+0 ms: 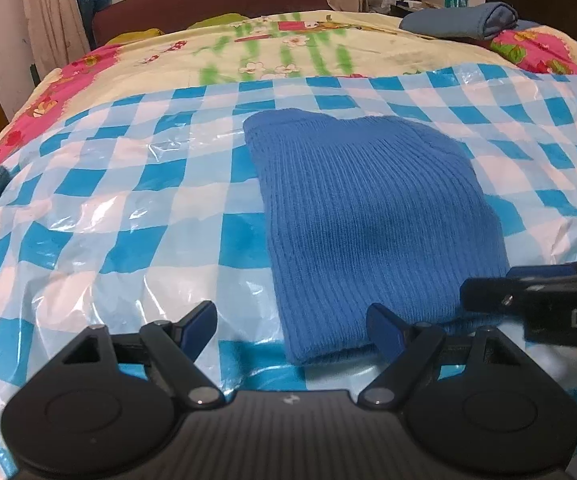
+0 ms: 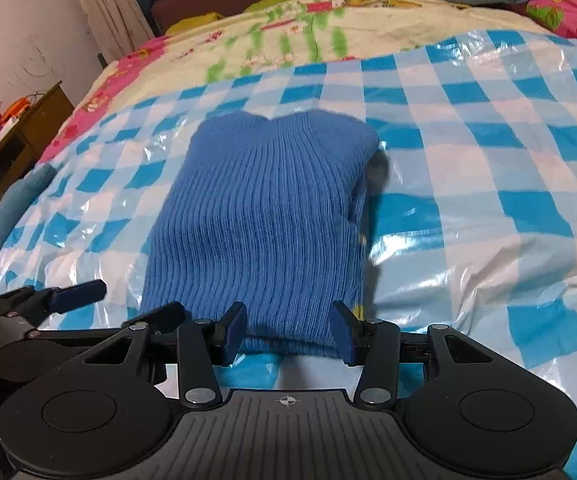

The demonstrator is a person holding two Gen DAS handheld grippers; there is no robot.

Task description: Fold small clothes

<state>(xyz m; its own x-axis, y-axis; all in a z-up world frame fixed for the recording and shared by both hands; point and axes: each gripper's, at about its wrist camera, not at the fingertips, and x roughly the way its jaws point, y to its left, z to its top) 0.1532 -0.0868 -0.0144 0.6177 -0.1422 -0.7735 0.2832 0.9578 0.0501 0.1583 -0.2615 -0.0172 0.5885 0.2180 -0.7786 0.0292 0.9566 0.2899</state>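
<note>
The ribbed blue knit garment (image 2: 264,216) lies folded on the blue-checked plastic sheet (image 2: 468,184), its near hem at twelve o'clock between the half-open, empty right gripper (image 2: 288,330), while the wide-open left gripper (image 1: 292,326) holds nothing, seemingly poised for another fold.

A blue ribbed knit garment (image 2: 264,216) lies folded flat on the blue-checked plastic sheet (image 2: 468,184)

Bright indoor light from overhead. White glare patches on the crinkled checked plastic sheet (image 1: 100,216). Both fisheye views bend strongly at the edges, with dark corners. The far bedspread (image 1: 288,46) looks blurred.
</note>
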